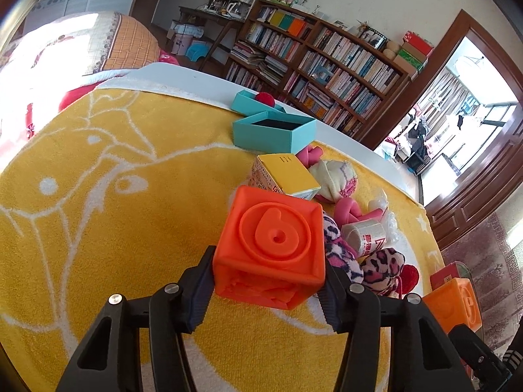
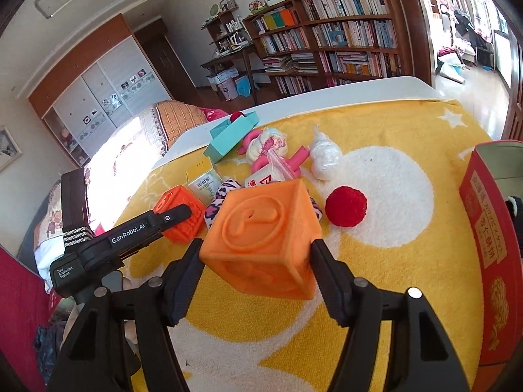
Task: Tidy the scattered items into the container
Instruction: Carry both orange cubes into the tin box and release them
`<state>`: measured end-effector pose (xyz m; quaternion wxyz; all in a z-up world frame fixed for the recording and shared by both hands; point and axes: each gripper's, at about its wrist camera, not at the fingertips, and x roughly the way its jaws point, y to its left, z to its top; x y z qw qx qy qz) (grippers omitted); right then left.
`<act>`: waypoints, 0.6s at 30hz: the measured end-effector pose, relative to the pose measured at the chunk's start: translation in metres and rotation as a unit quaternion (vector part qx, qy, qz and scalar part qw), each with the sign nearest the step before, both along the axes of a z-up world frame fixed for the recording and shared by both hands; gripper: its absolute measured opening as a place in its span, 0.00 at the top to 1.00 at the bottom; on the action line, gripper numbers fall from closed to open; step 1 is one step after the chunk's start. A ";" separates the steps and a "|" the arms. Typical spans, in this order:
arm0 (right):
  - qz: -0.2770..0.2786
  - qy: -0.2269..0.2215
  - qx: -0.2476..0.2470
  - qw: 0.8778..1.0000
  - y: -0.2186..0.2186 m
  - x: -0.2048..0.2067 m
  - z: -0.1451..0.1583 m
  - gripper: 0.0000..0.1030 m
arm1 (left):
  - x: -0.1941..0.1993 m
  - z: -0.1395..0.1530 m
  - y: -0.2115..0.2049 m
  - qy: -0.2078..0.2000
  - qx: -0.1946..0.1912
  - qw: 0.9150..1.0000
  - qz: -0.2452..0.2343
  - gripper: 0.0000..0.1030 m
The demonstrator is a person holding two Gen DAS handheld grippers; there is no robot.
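Each hand-held gripper clamps an orange cube: left (image 1: 266, 281) on one (image 1: 273, 248), right (image 2: 256, 277) on another (image 2: 264, 238). Clutter (image 2: 271, 160) crowds mid-frame; red box (image 2: 490, 245), probably the container, far right.

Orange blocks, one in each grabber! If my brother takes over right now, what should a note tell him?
Left gripper: shut on the darker orange block, lifted off the yellow towel.
Right gripper: shut on the lighter orange block, also lifted.
Container: red box, at the right edge, open at the top.
Done: both blocks picked up, neither in the box yet.
Left: drop both blocks in, then the red pom-pom, leopard plush, yellow carton, pink toys and white bag.
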<state>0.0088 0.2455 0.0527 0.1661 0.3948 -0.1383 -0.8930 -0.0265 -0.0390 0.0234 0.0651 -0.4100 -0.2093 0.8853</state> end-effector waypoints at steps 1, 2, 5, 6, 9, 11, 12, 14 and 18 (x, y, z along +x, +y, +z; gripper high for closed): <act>-0.002 0.003 -0.003 1.000 0.002 0.003 0.002 0.33 | 0.001 0.001 0.000 0.002 0.002 1.000 0.000 0.44; -0.003 0.006 -0.006 1.000 0.004 0.005 0.005 0.33 | 0.002 0.003 0.000 0.004 0.005 1.000 -0.001 0.44; -0.016 0.016 -0.015 1.000 0.014 0.014 0.011 0.33 | 0.004 0.007 0.003 0.012 0.001 1.000 -0.004 0.44; -0.021 0.020 -0.017 0.999 0.018 0.017 0.013 0.33 | 0.003 0.007 0.005 0.013 -0.001 1.000 -0.006 0.44; -0.042 0.029 -0.017 0.999 0.035 0.027 0.019 0.33 | 0.003 0.007 0.009 0.011 -0.003 1.000 -0.010 0.44; -0.059 0.033 -0.018 0.998 0.049 0.034 0.022 0.33 | 0.005 0.008 0.013 0.012 -0.007 1.000 -0.014 0.44; -0.068 0.035 -0.019 0.997 0.056 0.038 0.023 0.33 | 0.006 0.010 0.016 0.013 -0.007 1.000 -0.016 0.44; -0.092 0.041 -0.020 0.995 0.074 0.047 0.026 0.33 | 0.009 0.016 0.024 0.019 -0.009 1.000 -0.022 0.44; -0.146 0.054 -0.014 0.988 0.116 0.067 0.033 0.33 | 0.021 0.032 0.049 0.036 -0.012 0.998 -0.050 0.44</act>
